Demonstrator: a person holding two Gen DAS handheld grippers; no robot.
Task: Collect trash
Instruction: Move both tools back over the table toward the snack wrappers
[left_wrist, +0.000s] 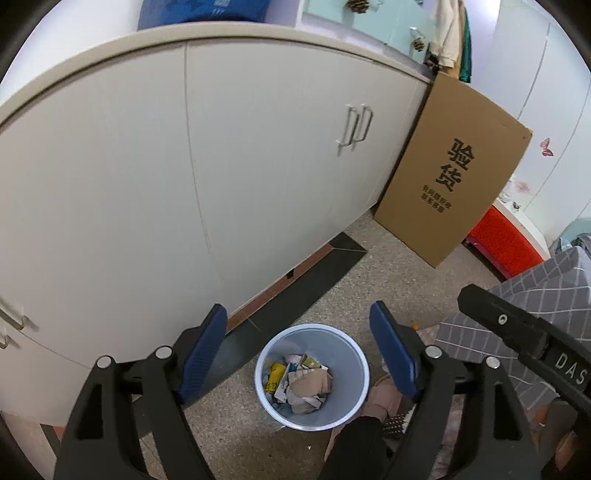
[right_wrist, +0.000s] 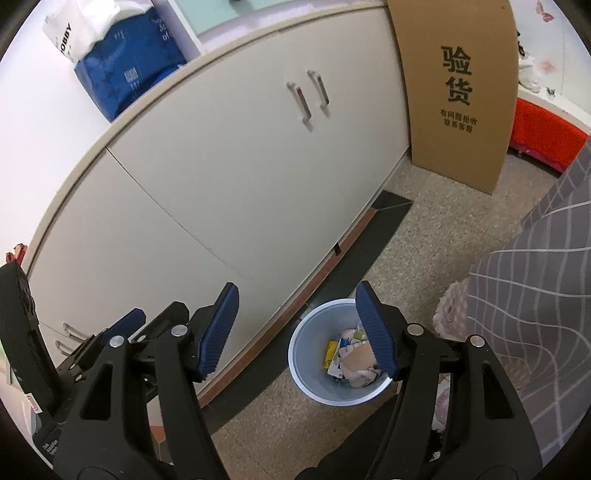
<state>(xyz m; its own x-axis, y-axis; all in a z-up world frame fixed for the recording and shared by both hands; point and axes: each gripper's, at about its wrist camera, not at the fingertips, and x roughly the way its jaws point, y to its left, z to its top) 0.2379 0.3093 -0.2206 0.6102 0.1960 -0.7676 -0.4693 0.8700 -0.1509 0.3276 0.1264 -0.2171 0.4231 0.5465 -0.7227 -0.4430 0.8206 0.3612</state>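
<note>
Crumpled trash (left_wrist: 301, 384) heaped in pale bin (left_wrist: 354, 402) on floor (left_wrist: 388, 258), beside cabinet (left_wrist: 147, 166). Scraps too jumbled to identify. Left tongs (left_wrist: 299, 347) and right tongs (right_wrist: 297, 323) spread wide above, gripping nothing. Bin rim partly hidden behind right pad.

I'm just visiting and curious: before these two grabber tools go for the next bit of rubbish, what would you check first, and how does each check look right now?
1. Left gripper empty and open: ok, nothing sits between its blue pads.
2. Right gripper empty and open: ok, its jaws stand apart with nothing held.
3. Bin upright on the floor: ok.
4. Room left in the bin: ok, the crumpled paper and packaging lie low inside it.
5. Nothing hanging over the bin's rim: ok.
6. Next piece of trash located: cannot tell, no loose trash is clearly visible on the floor in either view.
</note>
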